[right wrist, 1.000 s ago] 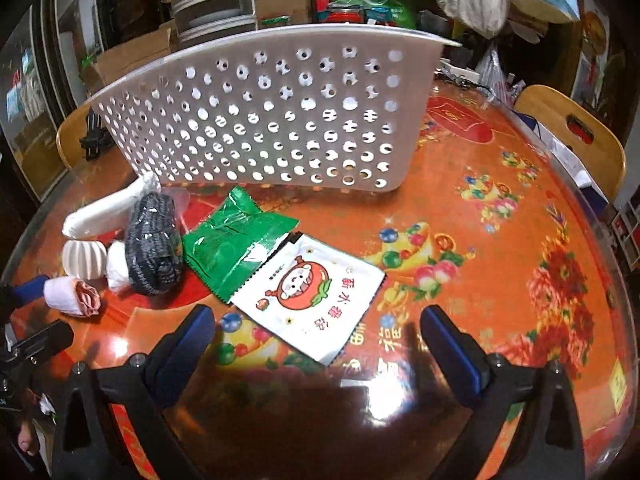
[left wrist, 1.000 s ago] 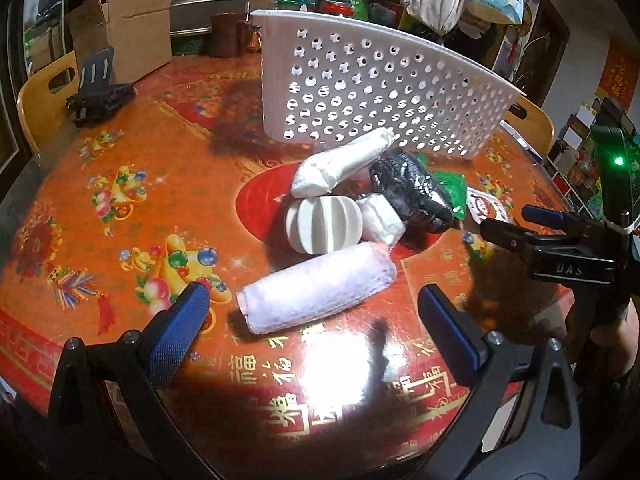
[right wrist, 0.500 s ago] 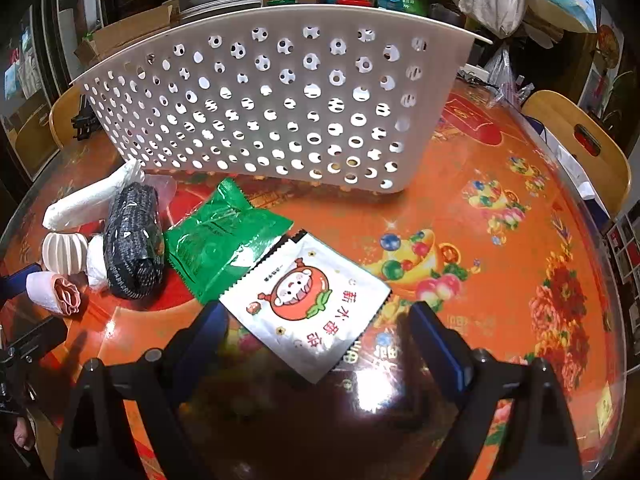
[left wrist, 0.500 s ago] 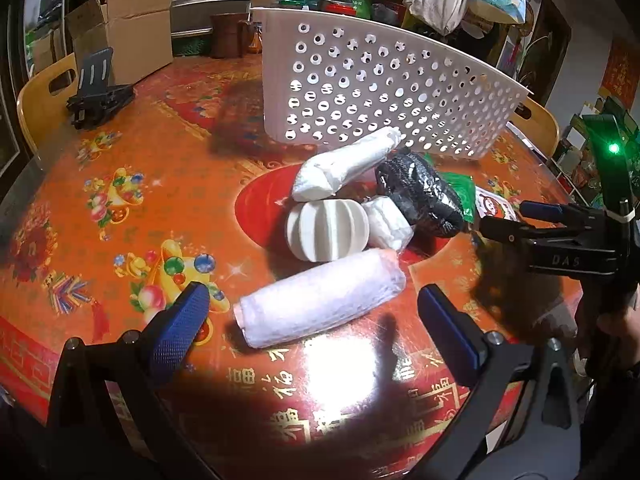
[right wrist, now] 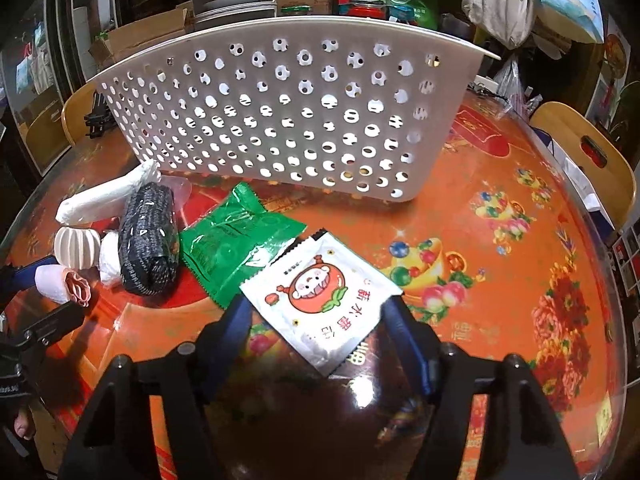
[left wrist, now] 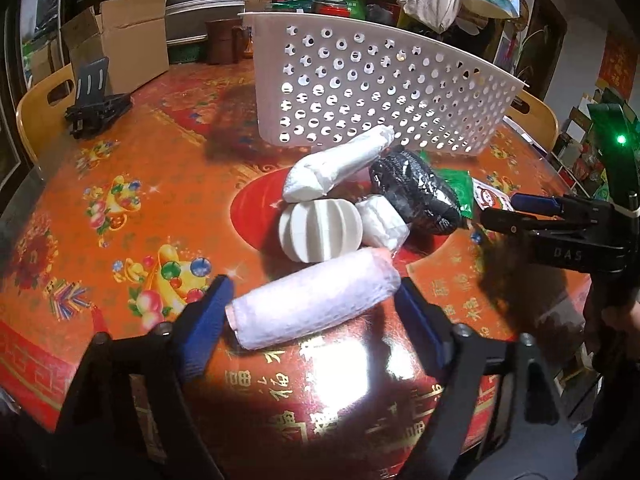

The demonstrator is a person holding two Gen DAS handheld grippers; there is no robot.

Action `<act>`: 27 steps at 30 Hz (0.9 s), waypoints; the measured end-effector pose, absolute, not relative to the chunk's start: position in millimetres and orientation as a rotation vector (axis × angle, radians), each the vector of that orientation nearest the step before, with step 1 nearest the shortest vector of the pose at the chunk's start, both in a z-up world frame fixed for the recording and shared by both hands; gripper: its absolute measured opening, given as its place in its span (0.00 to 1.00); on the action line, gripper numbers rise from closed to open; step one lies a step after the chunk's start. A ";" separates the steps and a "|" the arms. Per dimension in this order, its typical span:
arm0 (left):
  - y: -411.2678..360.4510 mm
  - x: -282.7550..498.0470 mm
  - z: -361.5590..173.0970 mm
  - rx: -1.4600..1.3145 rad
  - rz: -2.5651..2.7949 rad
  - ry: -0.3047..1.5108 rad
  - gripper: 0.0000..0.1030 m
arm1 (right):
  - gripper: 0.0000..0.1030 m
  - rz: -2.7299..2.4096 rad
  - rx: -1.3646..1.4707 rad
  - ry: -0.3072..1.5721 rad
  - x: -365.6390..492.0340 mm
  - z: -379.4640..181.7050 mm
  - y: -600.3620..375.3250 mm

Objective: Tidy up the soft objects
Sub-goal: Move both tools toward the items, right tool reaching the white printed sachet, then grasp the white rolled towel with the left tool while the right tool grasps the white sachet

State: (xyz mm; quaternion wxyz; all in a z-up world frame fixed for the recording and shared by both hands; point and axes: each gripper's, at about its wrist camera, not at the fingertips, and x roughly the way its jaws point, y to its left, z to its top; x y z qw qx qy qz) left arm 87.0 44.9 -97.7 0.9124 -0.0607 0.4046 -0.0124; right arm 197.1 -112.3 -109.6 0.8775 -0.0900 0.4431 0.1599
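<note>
Your left gripper (left wrist: 312, 308) sits low over the tabletop (left wrist: 132, 184) with its blue fingers spread to either side of the pale rolled towel (left wrist: 314, 298); the left finger looks right at the roll's end, but you cannot tell whether either pad actually presses it. Just behind the roll lie a white ribbed round cushion (left wrist: 320, 232) and a small white wrapped bundle (left wrist: 382, 222), touching each other, with a long white wrapped roll (left wrist: 340, 166) leaning across them toward the white perforated basket (left wrist: 360, 88). A black knitted bundle in clear wrap (left wrist: 416, 196) rests beside these, against a green packet (right wrist: 236, 240). Your right gripper (right wrist: 316, 316) is also spread, its fingers straddling the near end of the white packet with the cartoon print (right wrist: 320, 296), which lies flat on the tabletop and overlaps the edge of the green packet. The basket stands upright behind all of it, well apart from both grippers. At the far left of the tabletop, a black clip-like tool (left wrist: 94, 104) lies near a wooden chair (left wrist: 40, 108).
</note>
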 end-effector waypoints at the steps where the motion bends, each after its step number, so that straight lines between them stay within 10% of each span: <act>1: 44.3 87.1 -97.3 -0.121 -0.025 0.834 0.73 | 0.62 0.334 -0.186 0.923 196.1 -109.6 -112.6; 27: 42.5 78.7 -95.1 -0.106 -0.046 0.813 0.67 | 0.09 0.420 -0.195 0.910 183.4 -104.6 -111.4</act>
